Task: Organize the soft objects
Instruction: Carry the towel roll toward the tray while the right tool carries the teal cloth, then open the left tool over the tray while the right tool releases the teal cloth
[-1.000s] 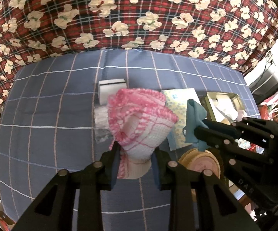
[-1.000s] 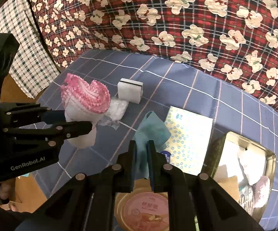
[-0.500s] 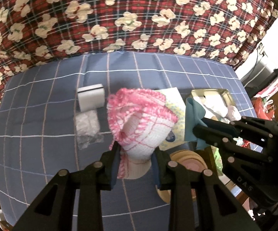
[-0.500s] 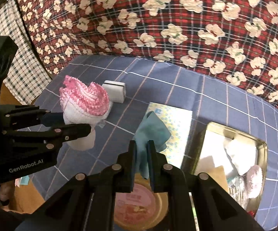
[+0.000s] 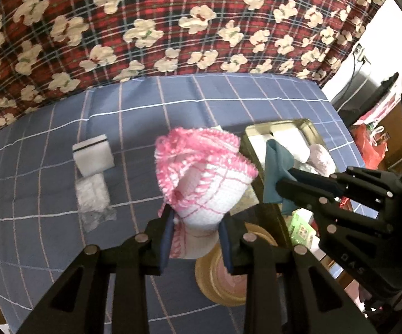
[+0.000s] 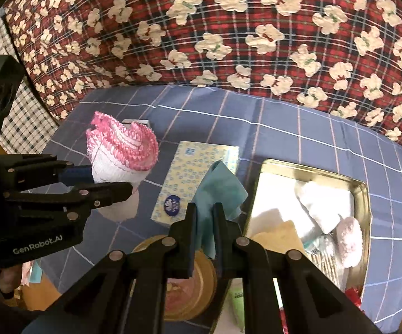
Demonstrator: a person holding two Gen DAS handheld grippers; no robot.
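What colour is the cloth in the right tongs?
Teal cloth, plain with no pattern, seen best from the right wrist camera.

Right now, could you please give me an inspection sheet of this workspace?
Surface: blue checked cloth covers the table.
Job's things: pink-edged white cloth and teal cloth held aloft; metal tray already holds white and pink soft items.
Clutter: white sponge, clear plastic bag, yellow tissue pack, round gold tin.
Grippers: left gripper shut on the pink-edged cloth; right gripper shut on the teal cloth.
Cables: one at the wall.
Surroundings: red plaid floral fabric behind.
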